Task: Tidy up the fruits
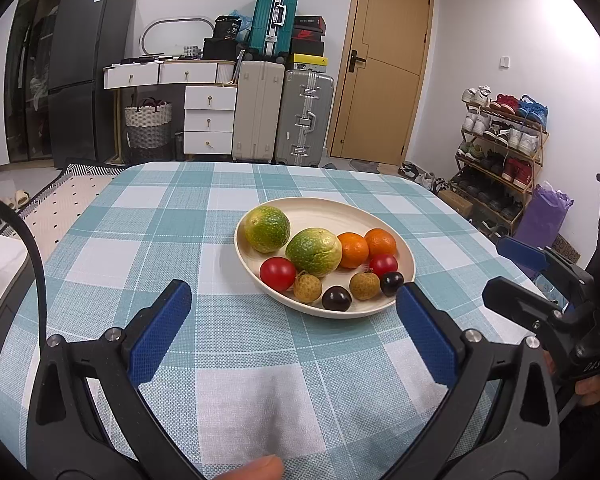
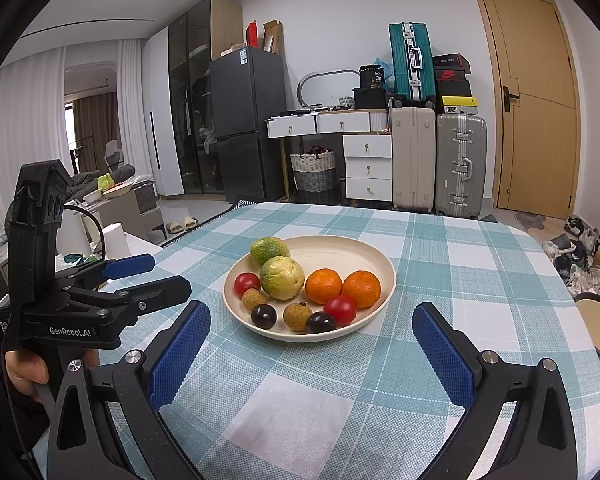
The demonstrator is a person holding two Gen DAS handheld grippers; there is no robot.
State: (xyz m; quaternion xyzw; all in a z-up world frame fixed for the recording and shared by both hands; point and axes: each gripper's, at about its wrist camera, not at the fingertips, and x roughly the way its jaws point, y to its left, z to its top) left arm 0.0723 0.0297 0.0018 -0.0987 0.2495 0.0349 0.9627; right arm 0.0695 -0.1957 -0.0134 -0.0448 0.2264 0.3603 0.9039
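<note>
A cream plate [image 1: 340, 210] [image 2: 348, 248] sits mid-table and holds two green-yellow citrus [image 1: 314, 252] [image 2: 282, 278], two oranges [image 1: 353, 250] [image 2: 324, 286], two red tomatoes [image 1: 277, 274] [image 2: 340, 310], two longans [image 1: 364, 285] [image 2: 297, 316] and two dark purple fruits [image 1: 336, 298] [image 2: 263, 315]. My left gripper [image 1: 292, 286] [image 2: 164, 272] hovers just short of the plate's near-left rim, open and holding nothing. To its right, my right gripper [image 2: 312, 308] [image 1: 500, 268] faces the plate's near edge, wide open with nothing between its blue pads.
The teal checked tablecloth [image 1: 228, 360] covers the whole table. Beyond the far edge stand suitcases [image 1: 284, 116], white drawers [image 1: 210, 120], a fridge [image 1: 84, 72] and a door [image 1: 384, 68]. A shoe rack [image 1: 500, 152] is right of the table, and a round cream-topped object [image 2: 598, 324] is beside its right edge.
</note>
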